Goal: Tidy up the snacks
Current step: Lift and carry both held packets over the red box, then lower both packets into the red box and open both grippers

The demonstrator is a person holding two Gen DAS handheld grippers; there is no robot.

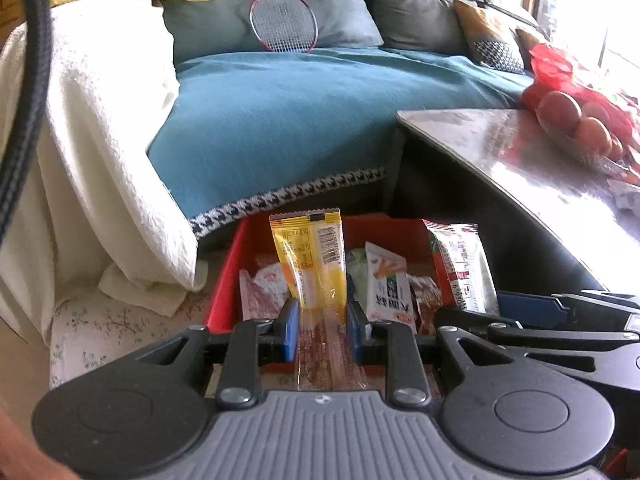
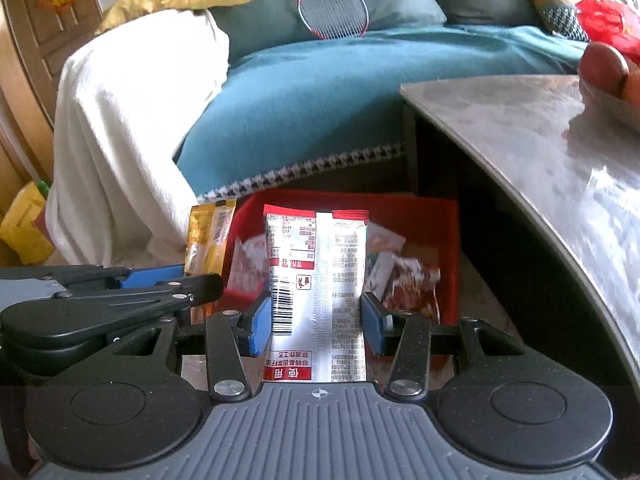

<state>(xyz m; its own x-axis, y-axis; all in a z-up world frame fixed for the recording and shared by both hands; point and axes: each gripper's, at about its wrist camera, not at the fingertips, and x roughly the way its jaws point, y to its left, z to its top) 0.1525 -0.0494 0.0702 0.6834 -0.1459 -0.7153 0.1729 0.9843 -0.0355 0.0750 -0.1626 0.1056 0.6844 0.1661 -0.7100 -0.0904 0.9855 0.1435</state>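
The left claw (image 1: 322,326) is pinching a yellow snack packet (image 1: 310,258) by its clear lower end, its blue pads pressed against both edges, and the packet stands up and away from the claw with its long axis running straight ahead along the fingers. The right claw (image 2: 316,322), just beside it on the right, likewise clamps a red-and-white snack packet (image 2: 318,276) between its pads, printed back toward the camera, long axis also pointing forward. Both packets hang directly over the red bin (image 1: 224,280), which sits on the floor just beyond the fingertips, so the bin lies ahead of and below each claw, not off to a side. Inside it lie several other wrapped snacks (image 1: 386,284), loosely piled. From the left wrist view the yellow packet sits over the bin's left half and the red-and-white one over its right edge; neither arm looks clearly nearer. I judge the coming move to be a short lowering and release into the bin, with the tall packets likely to tip as they land. To the right runs the grey desk (image 1: 500,148) carrying a bag of fruit (image 1: 576,120); beyond are a sofa with a teal throw (image 1: 320,120), a white blanket (image 1: 100,128) and a badminton racket (image 1: 284,20).
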